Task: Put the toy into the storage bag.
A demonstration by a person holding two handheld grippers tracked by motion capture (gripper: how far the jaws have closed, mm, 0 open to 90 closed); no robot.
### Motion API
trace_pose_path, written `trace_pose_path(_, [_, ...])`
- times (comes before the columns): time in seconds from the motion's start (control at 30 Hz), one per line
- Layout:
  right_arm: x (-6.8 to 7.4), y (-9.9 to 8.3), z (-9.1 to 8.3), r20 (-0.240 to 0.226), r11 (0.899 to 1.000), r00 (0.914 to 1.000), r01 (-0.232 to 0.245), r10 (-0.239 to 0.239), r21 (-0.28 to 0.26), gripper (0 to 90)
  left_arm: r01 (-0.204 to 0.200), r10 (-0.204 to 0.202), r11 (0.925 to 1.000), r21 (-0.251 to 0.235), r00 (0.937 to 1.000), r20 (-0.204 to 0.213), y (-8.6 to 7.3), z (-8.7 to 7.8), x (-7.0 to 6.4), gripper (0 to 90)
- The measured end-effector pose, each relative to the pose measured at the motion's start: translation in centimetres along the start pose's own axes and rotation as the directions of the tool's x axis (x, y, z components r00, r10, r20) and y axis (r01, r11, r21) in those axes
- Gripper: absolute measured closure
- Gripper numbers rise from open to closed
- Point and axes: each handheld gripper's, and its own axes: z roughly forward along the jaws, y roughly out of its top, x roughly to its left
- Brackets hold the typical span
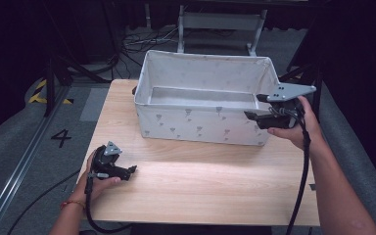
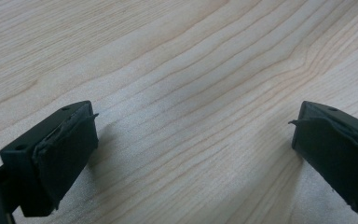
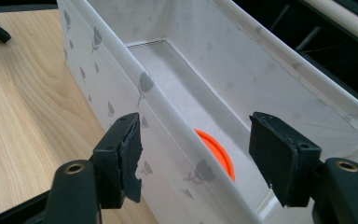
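Note:
A white fabric box [image 1: 203,125] with a grey leaf print stands at the back of the wooden table [image 1: 200,186]. An orange disc [image 3: 218,157] lies inside on the box floor, against the near long wall [image 3: 154,107]. My right gripper [image 1: 254,106] is open at the box's right end. In the right gripper view its jaws [image 3: 196,123] straddle that near wall, one outside and one inside, touching nothing. My left gripper [image 1: 131,170] rests low over the bare table at the front left. It is open [image 2: 193,126], with only wood grain between the pads [image 2: 70,149].
The box takes up the back half of the table. Bare wood runs across the front, between the two hands. Beyond the table are grey floor with a painted 4 [image 1: 61,138], black metal frames [image 1: 51,83], cables and a white stand [image 1: 220,22].

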Motion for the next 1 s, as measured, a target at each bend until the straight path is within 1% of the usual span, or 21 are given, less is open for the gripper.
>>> trace_pose_path(0.07, [0.4, -0.5, -0.5, 0.013, 1.0, 0.9999, 0.005, -0.004, -0.007, 32.8, 0.003, -0.003, 1.0, 0.002, 1.0, 0.002, 0.0, 0.0, 0.0, 0.5])
trace_pose_path(0.1, [0.7, -0.9, -0.7, 0.013, 1.0, 0.9999, 0.01, -0.01, -0.01, 31.1, 0.0, 0.0, 1.0, 0.001, 1.0, 0.0, 0.0, 0.0, 0.0, 0.5])
trace_pose_path(0.17, [1.2, -1.6, -1.2, 0.014, 1.0, 0.9996, 0.024, -0.023, -0.019, 30.5, 0.0, 0.0, 1.0, 0.001, 1.0, 0.0, 0.0, 0.0, 0.0, 0.5])
trace_pose_path(0.2, [1.3, -1.8, -1.3, 0.015, 1.0, 0.9996, 0.023, -0.022, -0.02, 30.3, 0.005, -0.005, 1.0, 0.003, 1.0, 0.003, 0.0, 0.0, 0.0, 0.5])
trace_pose_path(0.33, [2.1, -3.5, -1.9, 0.038, 0.999, 0.9987, 0.036, -0.036, -0.008, 28.7, 0.006, -0.006, 1.0, -0.001, 1.0, -0.001, 0.0, 0.0, -0.1, 0.5])
trace_pose_path(0.37, [2.4, -3.9, -2.0, 0.055, 0.999, 0.9977, 0.04, -0.04, -0.004, 28.3, 0.003, -0.003, 1.0, -0.003, 1.0, -0.004, 0.0, 0.0, 0.0, 0.5])
trace_pose_path(0.43, [2.7, -4.6, -2.2, 0.071, 0.999, 0.9966, 0.04, -0.041, 0.01, 27.8, 0.007, -0.007, 1.0, -0.001, 1.0, -0.001, 0.0, 0.0, -0.1, 0.5])
trace_pose_path(0.47, [2.9, -5.2, -2.3, 0.078, 0.999, 0.9964, 0.032, -0.033, 0.011, 27.5, 0.007, -0.007, 1.0, -0.001, 1.0, -0.001, 0.0, 0.0, -0.1, 0.5])
trace_pose_path(0.5, [2.9, -5.2, -2.3, 0.078, 0.999, 0.9964, 0.032, -0.033, 0.011, 27.5, 0.006, -0.006, 1.0, -0.002, 1.0, -0.002, 0.0, 0.0, -0.1, 0.5])
trace_pose_path(0.53, [3.0, -5.7, -2.3, 0.078, 1.0, 0.9968, 0.017, -0.017, 0.005, 27.5, 0.008, -0.008, 1.0, -0.002, 1.0, -0.002, 0.0, 0.0, -0.1, 0.4])
trace_pose_path(0.57, [3.3, -6.6, -2.3, 0.079, 1.0, 0.9968, 0.009, -0.009, 0.011, 27.3, 0.008, -0.008, 1.0, -0.002, 1.0, -0.005, 0.0, 0.0, -0.1, 0.5])
trace_pose_path(0.6, [3.3, -6.6, -2.3, 0.079, 1.0, 0.9968, 0.009, -0.009, 0.011, 27.3, 0.009, -0.009, 1.0, -0.002, 0.9999, -0.008, 0.0, 0.0, -0.1, 0.5])
trace_pose_path(0.67, [3.6, -7.6, -2.1, 0.089, 1.0, 0.996, 0.011, -0.013, 0.029, 26.4, 0.01, -0.01, 0.9999, -0.002, 0.9999, -0.01, 0.0, 0.0, -0.1, 0.5])
trace_pose_path(0.7, [3.7, -8.1, -2.0, 0.084, 0.999, 0.9965, 0.005, -0.008, 0.035, 26.3, 0.01, -0.01, 0.9999, -0.002, 0.9999, -0.01, 0.0, 0.0, -0.1, 0.5])
trace_pose_path(0.77, [4.0, -8.9, -1.7, 0.097, 0.999, 0.9953, -0.001, -0.003, 0.047, 24.2, 0.01, -0.01, 0.9999, -0.002, 0.9999, -0.011, 0.0, 0.0, -0.1, 0.5])
trace_pose_path(0.83, [4.3, -9.7, -1.4, 0.088, 0.999, 0.9961, -0.01, 0.006, 0.049, 22.1, 0.014, -0.014, 0.9999, -0.001, 0.9998, -0.011, 0.0, 0.0, -0.2, 0.5])
trace_pose_path(0.87, [4.5, -10.5, -1.2, 0.091, 0.999, 0.9959, -0.011, 0.006, 0.047, 22.2, 0.018, -0.018, 0.9998, 0.0, 0.9998, -0.01, 0.0, 0.0, -0.2, 0.5])
trace_pose_path(0.9, [4.6, -10.9, -1.1, 0.09, 0.999, 0.9959, -0.012, 0.007, 0.048, 22.0, 0.017, -0.017, 0.9999, -0.002, 0.9998, -0.014, 0.0, 0.0, -0.2, 0.5])
trace_pose_path(1.0, [4.9, -12.7, -0.6, 0.076, 0.997, 0.9967, -0.032, 0.027, 0.068, 21.4, 0.021, -0.021, 0.9998, 0.003, 0.9996, -0.019, 0.0, 0.0, -0.3, 0.5])
